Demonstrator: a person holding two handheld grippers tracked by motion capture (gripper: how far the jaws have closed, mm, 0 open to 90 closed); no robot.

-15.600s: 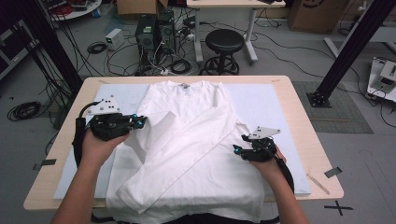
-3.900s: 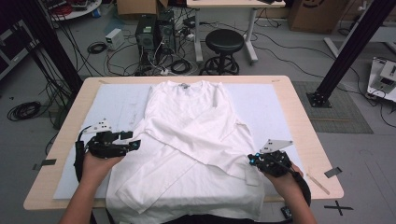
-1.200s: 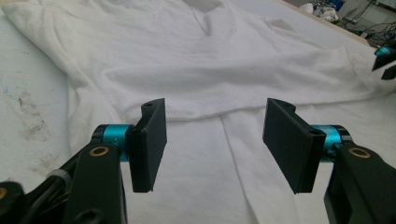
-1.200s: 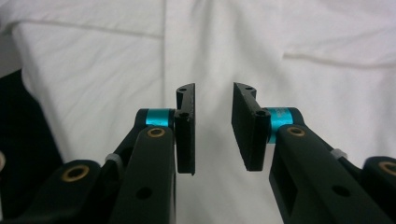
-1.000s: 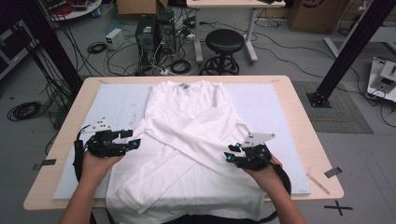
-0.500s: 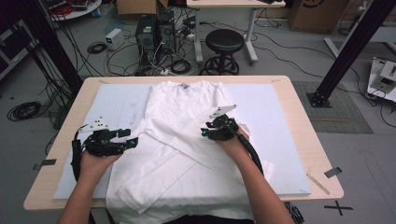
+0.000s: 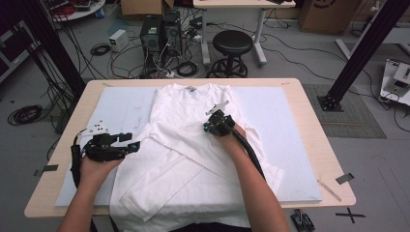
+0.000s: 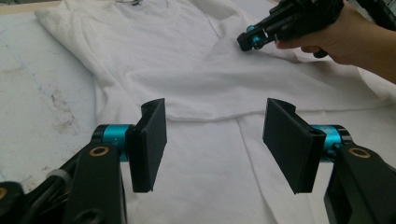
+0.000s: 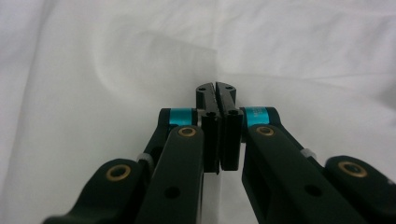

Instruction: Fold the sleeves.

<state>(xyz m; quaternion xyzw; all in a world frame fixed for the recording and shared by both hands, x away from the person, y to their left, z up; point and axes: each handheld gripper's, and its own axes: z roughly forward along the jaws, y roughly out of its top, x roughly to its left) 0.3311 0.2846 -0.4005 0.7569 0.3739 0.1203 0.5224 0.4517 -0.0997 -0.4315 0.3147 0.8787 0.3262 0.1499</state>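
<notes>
So there's a wooden table [image 7: 309, 145] with a pale blue mat [image 7: 285, 125] on top, a bit stained on its left side. A white shirt [image 7: 183, 116] lies flat in the middle of the mat, collar at the far edge, both sleeves folded across the body. The left gripper [image 7: 129, 146] sits over the mat by the shirt's left edge, jaws wide with nothing between them. The right gripper [image 7: 209, 126] is down on the shirt's chest; its jaws have just closed and are shut tight, no cloth visibly pinched. Room's messy: grey floor, black stool [image 7: 233, 46], computer towers [image 7: 162, 31], cables [image 7: 26, 113] everywhere, black frame posts [image 7: 360, 53].
</notes>
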